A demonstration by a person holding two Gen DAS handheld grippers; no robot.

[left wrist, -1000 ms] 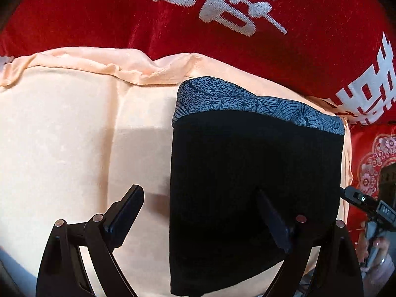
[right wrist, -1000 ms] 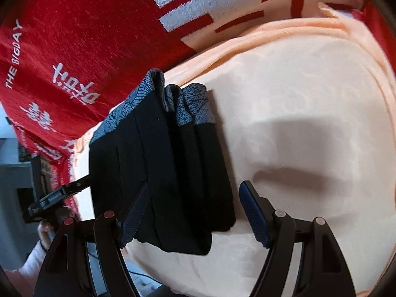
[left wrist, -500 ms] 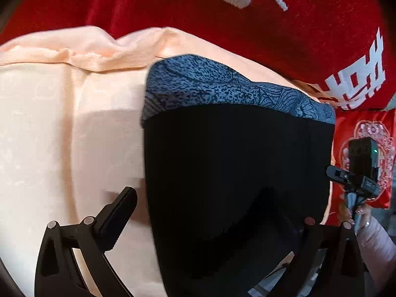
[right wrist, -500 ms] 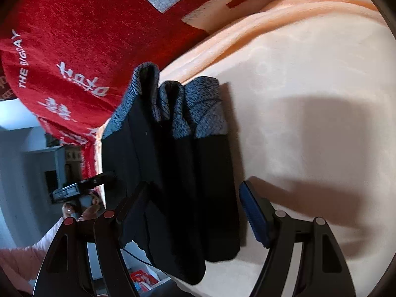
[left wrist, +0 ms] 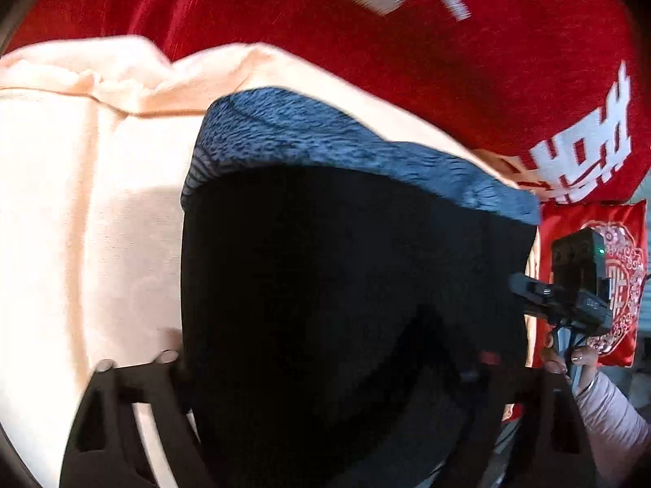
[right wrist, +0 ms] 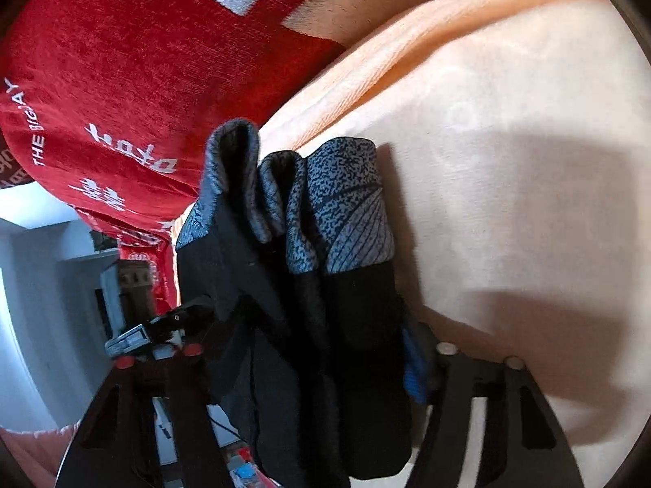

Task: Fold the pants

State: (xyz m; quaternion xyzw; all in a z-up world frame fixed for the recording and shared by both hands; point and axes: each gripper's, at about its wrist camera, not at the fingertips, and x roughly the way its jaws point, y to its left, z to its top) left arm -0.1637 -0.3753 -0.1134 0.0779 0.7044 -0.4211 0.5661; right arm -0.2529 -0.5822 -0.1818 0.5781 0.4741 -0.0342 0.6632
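Observation:
The pants (left wrist: 350,284) are black with a grey patterned waistband (left wrist: 333,138), folded into a thick stack on a peach sheet (left wrist: 81,203). In the right wrist view the stack (right wrist: 317,325) shows several layered folds with the waistband (right wrist: 350,211) at the far end. My left gripper (left wrist: 325,366) is closed on the near edge of the stack; its fingers are hidden in the black cloth. My right gripper (right wrist: 301,345) is closed on the stack's side, a blue pad (right wrist: 413,370) pressing the cloth.
A red blanket with white lettering (left wrist: 366,32) lies beyond the sheet and shows in the right wrist view (right wrist: 122,81). A red patterned cushion (left wrist: 602,276) stands at the right. The peach sheet (right wrist: 508,162) extends to the right of the stack.
Both grippers moved in toward the folded pants and closed from open onto the stack. The stack now fills more of both views.

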